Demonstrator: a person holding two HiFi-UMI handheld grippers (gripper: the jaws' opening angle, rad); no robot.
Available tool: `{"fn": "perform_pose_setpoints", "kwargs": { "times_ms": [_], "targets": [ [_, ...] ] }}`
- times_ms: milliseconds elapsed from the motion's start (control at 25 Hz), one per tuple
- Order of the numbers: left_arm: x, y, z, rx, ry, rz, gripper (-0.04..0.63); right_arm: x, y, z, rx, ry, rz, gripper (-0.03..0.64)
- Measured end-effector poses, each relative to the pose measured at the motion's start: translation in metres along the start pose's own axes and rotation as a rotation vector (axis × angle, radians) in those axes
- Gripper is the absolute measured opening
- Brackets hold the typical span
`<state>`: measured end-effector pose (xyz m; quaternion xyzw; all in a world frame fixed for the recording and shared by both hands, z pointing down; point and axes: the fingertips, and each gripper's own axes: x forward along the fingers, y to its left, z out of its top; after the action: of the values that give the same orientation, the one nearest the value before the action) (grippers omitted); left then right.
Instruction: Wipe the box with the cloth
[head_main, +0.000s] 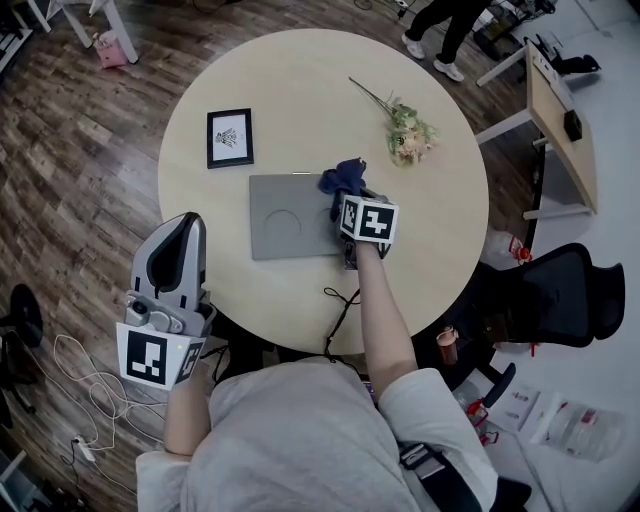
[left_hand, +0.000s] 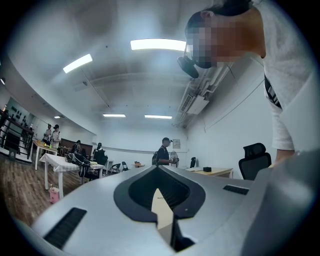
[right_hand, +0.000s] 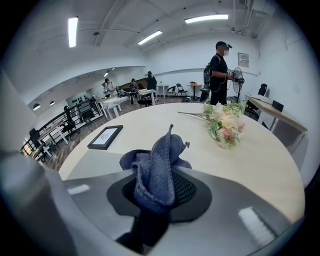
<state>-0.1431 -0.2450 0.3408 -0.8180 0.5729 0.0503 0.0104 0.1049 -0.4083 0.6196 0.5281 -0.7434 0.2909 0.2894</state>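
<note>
So our right tongs (head_main: 347, 200) pinch the bunched dark-blue cloth (head_main: 342, 178) over the flat grey box (head_main: 285, 215) on the round beige counter (head_main: 300, 90); left tongs (head_main: 183, 222) sit closed, empty. We'd press down, sweep evenly.

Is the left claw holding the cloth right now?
No, the blue cloth is pinched in the right claw, at the grey box.

**Clear lanes, few obstacles**

The counter (head_main: 440, 250) lies bare on its right side and far rim. A picture frame (head_main: 230, 137) lies near the far-left corner of the box (head_main: 285, 215), with flowers (head_main: 408, 135) off its far-right and an open lane between. The right hand-held gripper (head_main: 350, 205) covers the box's right end; a cable (head_main: 345, 305) loops over the near edge.
</note>
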Motion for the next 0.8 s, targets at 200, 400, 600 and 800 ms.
{"fn": "perform_pose_setpoints", "kwargs": {
  "times_ms": [200,400,600,800],
  "targets": [
    [0.004,-0.007,0.001,0.003,-0.003,-0.01,0.006,-0.004,-0.018,-0.002,0.01,-0.002,-0.028,0.095],
    [0.004,-0.008,0.005,0.005,-0.01,-0.018,0.006,-0.014,0.011,0.001,0.023,-0.01,0.017,0.094],
    [-0.003,-0.002,0.009,0.002,-0.022,-0.009,0.006,-0.02,0.097,-0.003,-0.005,-0.033,0.199,0.094],
    [-0.015,0.006,0.01,-0.001,-0.026,0.011,0.006,-0.027,0.173,-0.012,-0.048,-0.015,0.322,0.094]
  ]
}}
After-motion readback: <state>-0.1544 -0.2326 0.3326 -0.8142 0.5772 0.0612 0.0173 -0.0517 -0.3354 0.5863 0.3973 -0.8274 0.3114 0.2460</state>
